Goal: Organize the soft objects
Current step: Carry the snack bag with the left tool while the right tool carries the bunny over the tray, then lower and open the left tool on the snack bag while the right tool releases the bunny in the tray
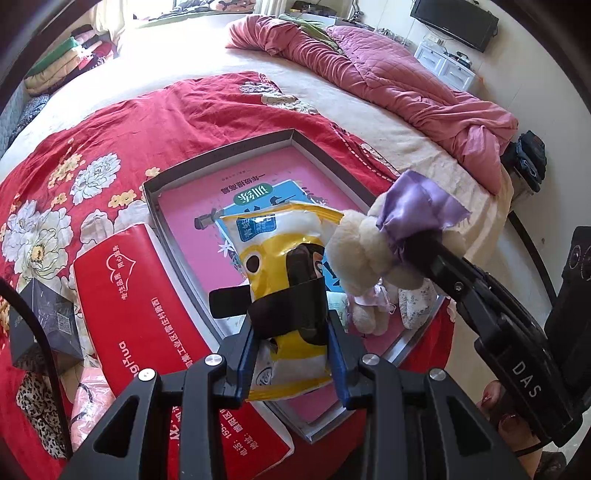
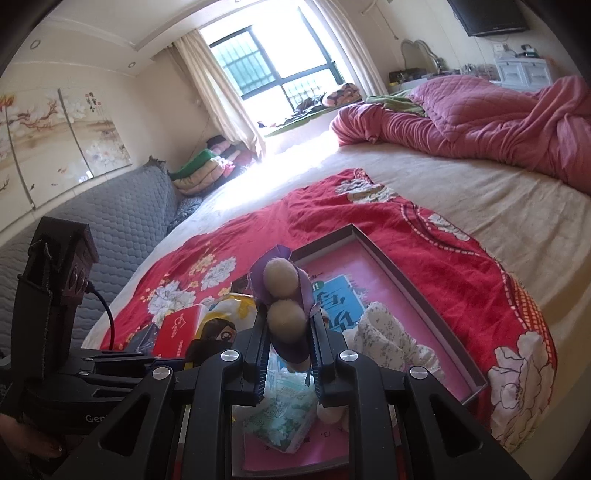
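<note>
- Yellow-and-white snack bag (image 1: 280, 266) is clamped in the left gripper (image 1: 291, 314), held above the grey tray (image 1: 173, 177).
- Cream plush toy (image 2: 282, 295) with purple bow is pinched by the right gripper (image 2: 286, 332), at the bag's 3 o'clock.
- Floral cloth (image 2: 388, 332) lies in the tray on the red quilt (image 1: 110, 140).

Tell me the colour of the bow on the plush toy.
Lilac purple satin bow; clearest in the left wrist view.

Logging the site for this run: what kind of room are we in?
A bedroom, almost surely: a big bed with a rumpled pink quilt, a curtained window, and a wall TV. The work goes on over a tray on the bed.
</note>
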Demonstrator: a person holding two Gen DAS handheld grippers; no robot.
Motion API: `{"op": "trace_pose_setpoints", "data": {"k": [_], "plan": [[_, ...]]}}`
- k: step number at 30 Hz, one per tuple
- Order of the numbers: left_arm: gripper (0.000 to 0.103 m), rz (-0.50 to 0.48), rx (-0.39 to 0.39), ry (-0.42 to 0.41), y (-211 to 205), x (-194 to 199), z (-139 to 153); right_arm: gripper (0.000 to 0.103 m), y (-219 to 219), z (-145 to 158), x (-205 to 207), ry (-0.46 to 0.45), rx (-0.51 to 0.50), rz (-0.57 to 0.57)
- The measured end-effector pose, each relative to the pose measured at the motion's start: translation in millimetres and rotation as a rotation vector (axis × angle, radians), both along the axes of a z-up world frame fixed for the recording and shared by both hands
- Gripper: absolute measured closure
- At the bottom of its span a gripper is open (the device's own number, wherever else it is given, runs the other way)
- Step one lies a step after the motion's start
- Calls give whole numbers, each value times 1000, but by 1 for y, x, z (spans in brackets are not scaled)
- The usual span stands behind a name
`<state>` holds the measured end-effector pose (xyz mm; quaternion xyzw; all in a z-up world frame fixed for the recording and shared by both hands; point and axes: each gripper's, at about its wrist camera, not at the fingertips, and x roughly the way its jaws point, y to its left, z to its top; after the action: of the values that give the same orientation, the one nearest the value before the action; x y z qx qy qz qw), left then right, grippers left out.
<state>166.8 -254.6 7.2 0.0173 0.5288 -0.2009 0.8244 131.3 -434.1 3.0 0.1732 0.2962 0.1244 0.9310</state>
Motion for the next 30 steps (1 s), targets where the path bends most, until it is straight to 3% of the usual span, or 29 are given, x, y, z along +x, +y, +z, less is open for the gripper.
{"op": "trace_pose_setpoints", "data": {"k": [9, 17, 21, 30], "plan": [[68, -10, -4, 24, -4, 4, -9, 81, -6, -16, 5, 70, 8, -39], [68, -19, -2, 45, -10, 7, -16, 78, -2, -22, 8, 105, -74, -58], [68, -20, -1, 56, -11, 7, -18, 63, -3, -26, 9, 129, -73, -62], [67, -22, -3, 71, -12, 8, -21, 61, -4, -22, 4, 145, -61, -68]]}}
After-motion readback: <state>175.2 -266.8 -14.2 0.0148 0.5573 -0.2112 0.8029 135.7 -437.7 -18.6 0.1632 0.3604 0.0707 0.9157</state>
